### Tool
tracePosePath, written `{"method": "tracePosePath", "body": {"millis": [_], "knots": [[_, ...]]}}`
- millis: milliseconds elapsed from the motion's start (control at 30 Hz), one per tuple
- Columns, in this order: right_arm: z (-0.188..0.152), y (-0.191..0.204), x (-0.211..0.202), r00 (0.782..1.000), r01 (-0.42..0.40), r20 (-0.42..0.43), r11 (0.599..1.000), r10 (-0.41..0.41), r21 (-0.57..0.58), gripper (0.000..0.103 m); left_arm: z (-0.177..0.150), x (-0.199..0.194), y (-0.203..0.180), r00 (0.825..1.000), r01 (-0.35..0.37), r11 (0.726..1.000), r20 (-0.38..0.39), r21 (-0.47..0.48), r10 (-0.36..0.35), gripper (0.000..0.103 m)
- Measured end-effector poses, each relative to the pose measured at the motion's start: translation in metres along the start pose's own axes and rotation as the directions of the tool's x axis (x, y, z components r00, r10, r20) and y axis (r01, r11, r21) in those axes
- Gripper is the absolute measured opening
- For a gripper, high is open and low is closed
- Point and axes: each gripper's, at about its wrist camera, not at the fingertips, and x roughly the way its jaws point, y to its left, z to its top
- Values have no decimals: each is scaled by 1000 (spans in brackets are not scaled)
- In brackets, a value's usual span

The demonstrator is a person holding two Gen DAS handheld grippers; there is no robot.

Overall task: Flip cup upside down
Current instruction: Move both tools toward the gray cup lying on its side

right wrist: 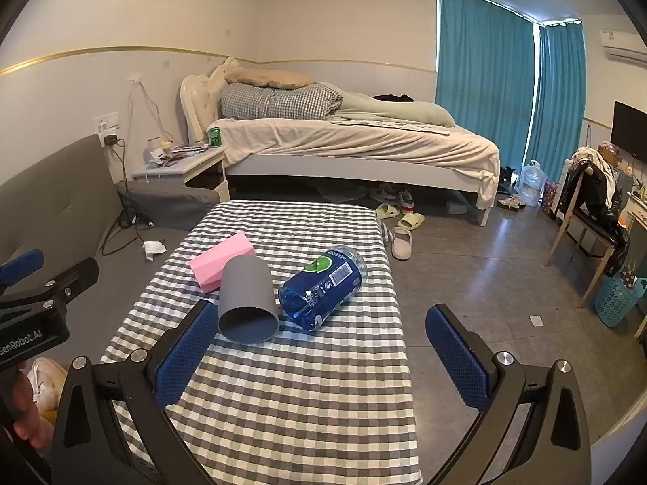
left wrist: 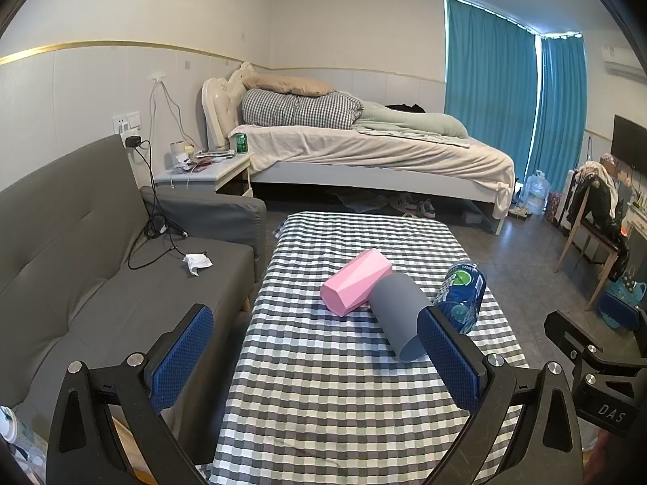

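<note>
Grey and smooth, the cup (right wrist: 247, 301) lies on its side near the middle of the right wrist frame, its open mouth towards me, touching the pink faceted cup (right wrist: 220, 260) at its upper left and lying just beside the blue bottle (right wrist: 323, 287) on the checked tablecloth (right wrist: 291, 396); nothing of the flip looks done yet, so grasping, turning and setting it mouth-down all remain. My left gripper (left wrist: 319, 357) and right gripper (right wrist: 323, 357) both stand spread wide and empty, short of it. In the left wrist view my right-hand pad (left wrist: 447, 357) covers part of the cup's rim, and the bottle's cap end is hard to make out.
</note>
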Motion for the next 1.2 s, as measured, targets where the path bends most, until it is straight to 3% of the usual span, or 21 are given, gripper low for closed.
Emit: {"method": "tracePosePath", "body": {"millis": [1200], "knots": [[-1,7,-1,1000,-28,-1,1000,28,-1,103,-3,-2,6,1000,-17,1000,5,7,17,103]]}}
